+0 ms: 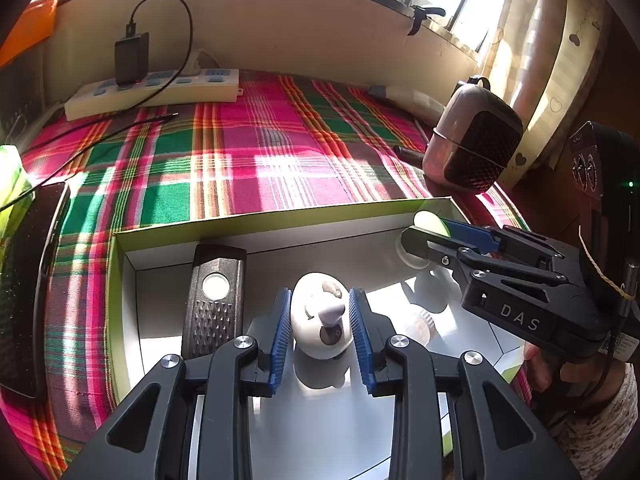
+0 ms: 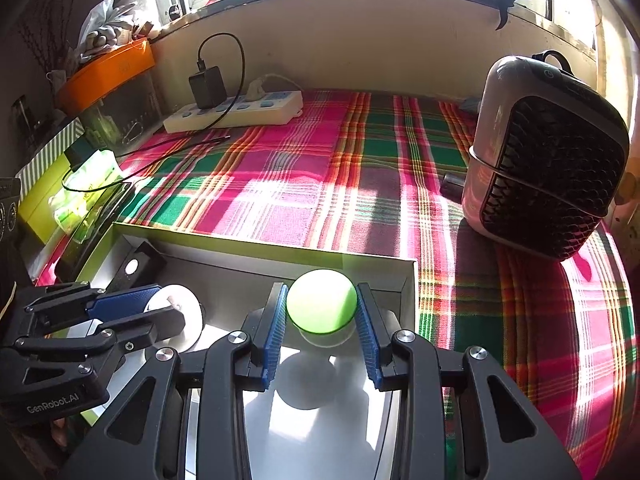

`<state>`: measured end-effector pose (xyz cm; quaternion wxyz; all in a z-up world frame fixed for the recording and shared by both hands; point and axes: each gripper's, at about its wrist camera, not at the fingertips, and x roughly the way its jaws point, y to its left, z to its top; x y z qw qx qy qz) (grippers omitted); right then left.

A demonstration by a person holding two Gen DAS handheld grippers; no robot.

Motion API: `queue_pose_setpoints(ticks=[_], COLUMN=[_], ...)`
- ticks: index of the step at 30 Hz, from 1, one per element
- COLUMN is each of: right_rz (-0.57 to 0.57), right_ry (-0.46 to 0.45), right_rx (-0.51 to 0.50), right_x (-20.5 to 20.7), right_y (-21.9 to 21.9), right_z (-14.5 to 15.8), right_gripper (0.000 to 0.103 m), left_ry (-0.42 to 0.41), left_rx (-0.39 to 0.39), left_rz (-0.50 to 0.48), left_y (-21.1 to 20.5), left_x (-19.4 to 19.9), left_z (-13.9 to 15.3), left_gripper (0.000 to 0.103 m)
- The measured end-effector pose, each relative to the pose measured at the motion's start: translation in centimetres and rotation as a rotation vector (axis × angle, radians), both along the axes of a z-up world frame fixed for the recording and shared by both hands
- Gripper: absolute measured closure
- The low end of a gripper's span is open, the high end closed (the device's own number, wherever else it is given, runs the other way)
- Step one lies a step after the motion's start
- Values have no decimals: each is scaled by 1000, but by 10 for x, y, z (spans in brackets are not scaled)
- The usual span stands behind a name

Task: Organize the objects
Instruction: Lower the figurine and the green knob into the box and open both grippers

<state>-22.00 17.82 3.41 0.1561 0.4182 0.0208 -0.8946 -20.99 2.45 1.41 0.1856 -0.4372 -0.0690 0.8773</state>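
Note:
A white egg-shaped figurine [image 1: 320, 316] with a grey nose stands on the floor of a shallow white box with a green rim [image 1: 248, 230]. My left gripper [image 1: 320, 294] brackets it, blue pads close at both sides without clearly pressing, so open. To its left in the box lies a black flat item [image 1: 216, 300] with a round white button. My right gripper [image 2: 321, 288] is shut on a green ball-topped object [image 2: 321, 304] with a white base, held just above the box's far right corner. The left gripper [image 2: 168, 306] also shows in the right wrist view, the white figurine [image 2: 188, 312] between its fingers.
The box sits on a plaid cloth [image 1: 280, 148]. A white power strip [image 1: 152, 94] with a black charger and cable lies at the back wall. A brown and black heater [image 2: 548, 156] stands at the right. A dark flat device [image 1: 28, 280] lies left of the box.

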Motion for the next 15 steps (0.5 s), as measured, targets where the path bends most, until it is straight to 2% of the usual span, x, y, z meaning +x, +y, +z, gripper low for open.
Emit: queue_pose_setpoints(ticks=[3, 7, 15], right_rz=[1, 9, -4], right_ry=[3, 10, 14], right_rx=[-1, 1, -16], right_x=[1, 3, 11], right_y=[0, -1, 2], right_z=[0, 2, 3], right_gripper=[65, 56, 55], left_ry=[1, -1, 10], left_rx=[-4, -6, -3], left_rz=[4, 7, 18], left_y=[0, 0, -1], left_x=[1, 2, 11], left_z=[0, 1, 6], left_gripper=[74, 72, 72])
